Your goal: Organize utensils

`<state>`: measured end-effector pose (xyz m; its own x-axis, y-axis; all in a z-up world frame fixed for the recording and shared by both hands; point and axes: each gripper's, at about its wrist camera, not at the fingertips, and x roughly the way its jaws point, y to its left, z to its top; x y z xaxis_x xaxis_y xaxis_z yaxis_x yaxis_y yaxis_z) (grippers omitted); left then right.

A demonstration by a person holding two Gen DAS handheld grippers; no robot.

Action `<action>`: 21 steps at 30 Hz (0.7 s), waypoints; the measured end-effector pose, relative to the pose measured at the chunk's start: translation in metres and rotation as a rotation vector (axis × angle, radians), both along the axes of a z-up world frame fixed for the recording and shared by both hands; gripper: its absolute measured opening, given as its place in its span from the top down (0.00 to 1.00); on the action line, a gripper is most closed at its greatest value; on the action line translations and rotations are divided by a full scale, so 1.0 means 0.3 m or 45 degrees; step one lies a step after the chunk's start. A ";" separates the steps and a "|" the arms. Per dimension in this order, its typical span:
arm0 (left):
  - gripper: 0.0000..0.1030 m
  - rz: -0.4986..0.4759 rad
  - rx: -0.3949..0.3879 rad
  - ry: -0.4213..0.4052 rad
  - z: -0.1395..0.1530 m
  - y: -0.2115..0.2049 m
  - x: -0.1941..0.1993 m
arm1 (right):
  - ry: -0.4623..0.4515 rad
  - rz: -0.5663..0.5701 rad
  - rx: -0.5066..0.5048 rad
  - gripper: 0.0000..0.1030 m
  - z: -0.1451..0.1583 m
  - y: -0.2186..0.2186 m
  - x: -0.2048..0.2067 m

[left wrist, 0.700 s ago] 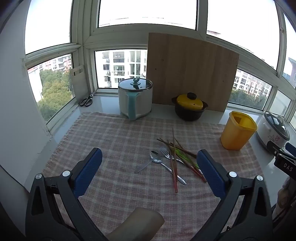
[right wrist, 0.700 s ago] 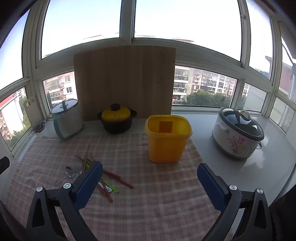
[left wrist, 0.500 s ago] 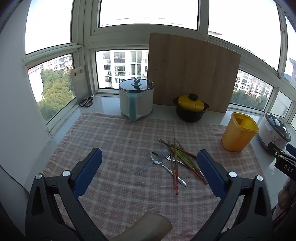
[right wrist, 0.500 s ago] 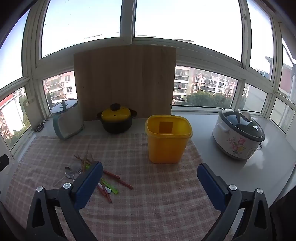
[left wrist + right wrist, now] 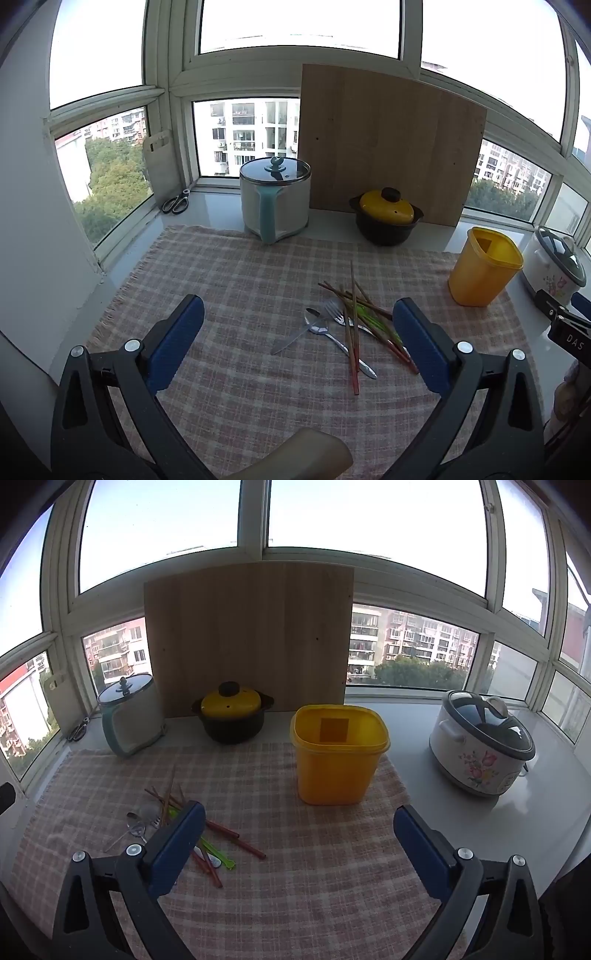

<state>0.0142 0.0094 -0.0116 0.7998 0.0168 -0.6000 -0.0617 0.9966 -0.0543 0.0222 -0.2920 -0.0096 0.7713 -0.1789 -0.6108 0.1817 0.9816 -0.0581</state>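
A loose pile of utensils lies on the checked cloth (image 5: 240, 280): red-brown chopsticks (image 5: 354, 332), green chopsticks (image 5: 373, 320), a fork (image 5: 334, 312) and a spoon (image 5: 317, 325). My left gripper (image 5: 297, 339) hangs above the cloth just short of the pile, open and empty. The same pile of chopsticks (image 5: 225, 834) and the spoon (image 5: 135, 827) show at lower left in the right wrist view, partly hidden by a blue finger (image 5: 177, 845). My right gripper (image 5: 299, 845) is open and empty, facing the yellow bin (image 5: 338, 755).
At the back stand a white lidded pot (image 5: 275, 199), a black pot with a yellow lid (image 5: 386, 218) and a leaning wooden board (image 5: 388, 147). A flowered rice cooker (image 5: 480, 742) sits right of the yellow bin (image 5: 484, 271). Scissors (image 5: 176, 202) lie by the window.
Both views have shifted only slightly; the utensil pile sits a little nearer the left gripper's fingers. Both grippers stay open and nothing has been picked up.
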 end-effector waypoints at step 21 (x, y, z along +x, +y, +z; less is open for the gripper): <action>0.00 0.000 0.011 -0.009 0.024 -0.010 0.018 | 0.000 0.001 0.005 0.00 -0.004 -0.002 0.015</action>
